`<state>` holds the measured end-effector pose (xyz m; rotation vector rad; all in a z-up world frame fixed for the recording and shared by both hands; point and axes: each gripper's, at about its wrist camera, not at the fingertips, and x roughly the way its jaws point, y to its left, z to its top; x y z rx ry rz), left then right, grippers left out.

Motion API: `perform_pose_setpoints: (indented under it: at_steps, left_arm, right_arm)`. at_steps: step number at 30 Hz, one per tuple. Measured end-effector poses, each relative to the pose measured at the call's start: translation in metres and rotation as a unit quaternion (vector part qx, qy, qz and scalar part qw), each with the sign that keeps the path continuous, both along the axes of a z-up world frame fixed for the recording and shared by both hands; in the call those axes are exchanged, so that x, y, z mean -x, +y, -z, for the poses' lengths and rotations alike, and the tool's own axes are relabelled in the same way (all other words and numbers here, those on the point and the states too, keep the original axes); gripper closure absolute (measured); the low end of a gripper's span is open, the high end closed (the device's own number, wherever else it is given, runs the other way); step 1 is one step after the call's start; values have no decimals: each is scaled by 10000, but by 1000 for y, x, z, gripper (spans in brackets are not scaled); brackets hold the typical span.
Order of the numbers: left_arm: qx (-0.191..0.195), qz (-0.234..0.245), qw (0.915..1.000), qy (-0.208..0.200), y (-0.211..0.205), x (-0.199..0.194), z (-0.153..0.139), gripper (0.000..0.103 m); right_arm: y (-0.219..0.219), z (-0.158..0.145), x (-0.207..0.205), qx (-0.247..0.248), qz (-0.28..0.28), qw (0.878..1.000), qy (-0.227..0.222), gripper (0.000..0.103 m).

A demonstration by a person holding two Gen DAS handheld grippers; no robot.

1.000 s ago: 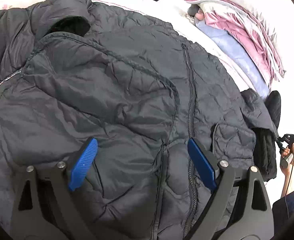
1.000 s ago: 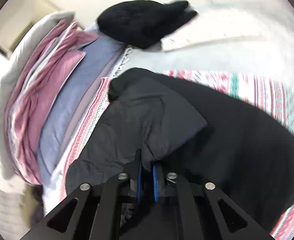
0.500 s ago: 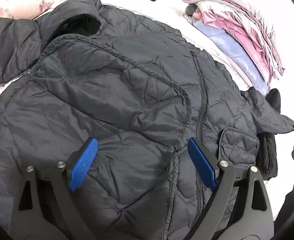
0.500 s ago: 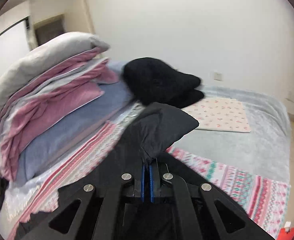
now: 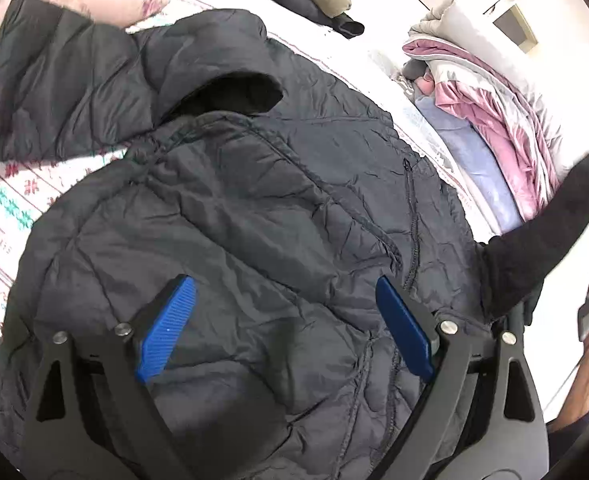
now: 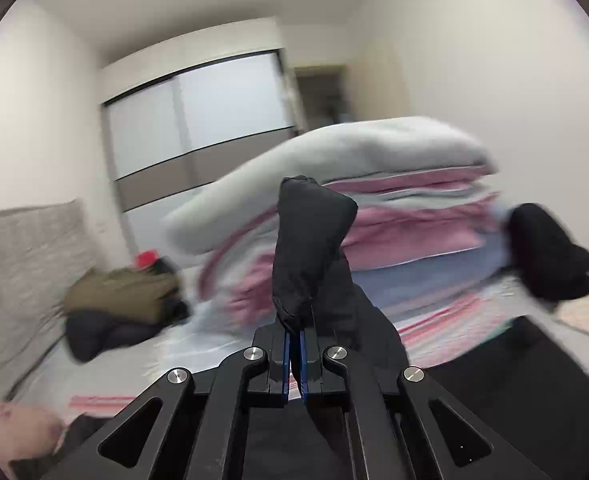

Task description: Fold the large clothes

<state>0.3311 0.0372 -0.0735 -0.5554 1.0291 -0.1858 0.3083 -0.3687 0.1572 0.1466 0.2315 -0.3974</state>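
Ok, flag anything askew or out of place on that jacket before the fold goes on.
The jacket lies zipped but crooked and wrinkled on the bed. Its far sleeve sprawls sideways, unfolded. The other sleeve is lifted off the bed, pinched in the right gripper. The left gripper hovers open. No damage visible.

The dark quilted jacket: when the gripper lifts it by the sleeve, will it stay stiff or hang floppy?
Probably floppy: the sleeve sags from the shut right gripper. Its jacket creases softly, so likely light, perhaps slippery.
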Motion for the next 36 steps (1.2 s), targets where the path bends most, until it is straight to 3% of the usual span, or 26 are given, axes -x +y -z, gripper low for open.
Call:
perform_pose_setpoints:
  at_steps: [3, 8, 12, 14, 17, 21, 22, 24, 26, 27, 29, 30, 32, 34, 36]
  left_arm:
    - [94, -30, 10000, 7, 6, 0, 1, 12]
    - [274, -169, 9995, 38, 25, -2, 2, 12]
    - [411, -251, 9988, 113, 35, -5, 3, 12]
    - [484, -282, 9984, 108, 36, -5, 2, 12]
    - [484, -155, 9987, 95, 31, -5, 2, 12]
    - [515, -125, 9986, 81, 32, -4, 1, 12]
    - [524, -153, 9985, 76, 33, -4, 1, 12]
    - [526, -180, 9984, 93, 35, -5, 2, 12]
    - [553, -177, 9983, 102, 35, -4, 2, 12]
    - [556, -177, 9982, 97, 35, -5, 1, 12]
    - [532, -178, 9984, 73, 34, -5, 1, 12]
    - [510, -176, 9985, 70, 33, -4, 1, 12]
    - [505, -142, 9986, 87, 32, -5, 2, 12]
    - [503, -136, 9986, 105, 31, -6, 3, 12]
    - [484, -148, 9987, 96, 31, -6, 2, 12]
  right_arm:
    - [67, 46, -46, 43, -528, 9977, 425, 100]
    - [124, 159, -110, -68, -734, 9844, 1597, 97]
    - [140, 240, -137, -143, -800, 9539, 2889, 96]
    - [139, 263, -137, 35, -707, 9452, 3188, 94]
    - [129, 270, -135, -275, -663, 9443, 3212, 85]
    - [124, 259, -124, -1029, -1236, 9278, 3367, 52]
    - [124, 256, -120, -1136, -1368, 9267, 3310, 50]
    - [121, 239, -107, -1385, -1688, 9276, 3031, 44]
    - [110, 219, -95, -1827, -2008, 9262, 2616, 30]
    - [103, 212, -89, -2004, -2052, 9272, 2410, 29]
    - [90, 208, -83, -1978, -1700, 9380, 2285, 29]
    - [82, 214, -85, -1836, -1327, 9425, 2458, 29]
    - [65, 240, -91, -1701, -722, 9363, 2985, 29]
    - [55, 269, -96, -1742, -569, 9259, 3304, 30]
    - [72, 280, -99, -1046, -601, 9278, 3531, 29]
